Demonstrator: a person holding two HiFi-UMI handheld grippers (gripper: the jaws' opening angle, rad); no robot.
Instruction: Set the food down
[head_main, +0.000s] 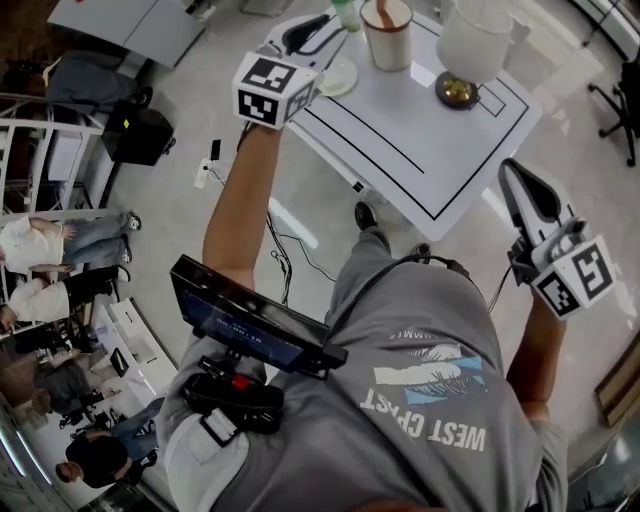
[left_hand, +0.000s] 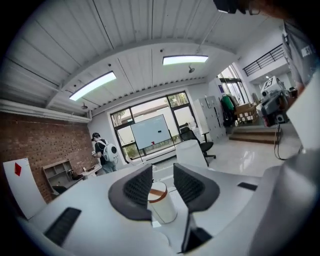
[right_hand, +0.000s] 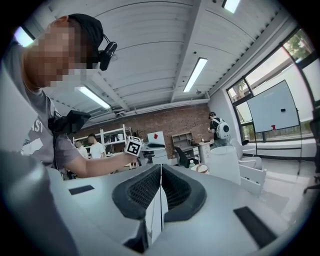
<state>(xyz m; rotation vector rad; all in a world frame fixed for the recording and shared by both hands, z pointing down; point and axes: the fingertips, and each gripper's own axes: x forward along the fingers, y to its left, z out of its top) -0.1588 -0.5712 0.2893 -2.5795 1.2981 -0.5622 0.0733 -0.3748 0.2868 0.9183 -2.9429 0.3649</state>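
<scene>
A white cup with a brown rim (head_main: 387, 32) stands on the white table (head_main: 420, 150) at the far side; no food shows plainly. My left gripper (head_main: 325, 25) hangs over the table's left corner, a little left of the cup and apart from it. In the left gripper view its jaws stand open (left_hand: 163, 175), and the cup (left_hand: 161, 201) shows through the gap beyond them. My right gripper (head_main: 512, 172) is off the table's right edge, raised in the air. Its jaws (right_hand: 161, 170) are shut together with nothing between them.
A lamp with a white shade (head_main: 475, 38) and brass base (head_main: 457, 92) stands right of the cup. A small saucer (head_main: 340, 78) and a green bottle (head_main: 347, 12) sit near the left gripper. Black lines mark the table. People (head_main: 40, 245) sit at the left.
</scene>
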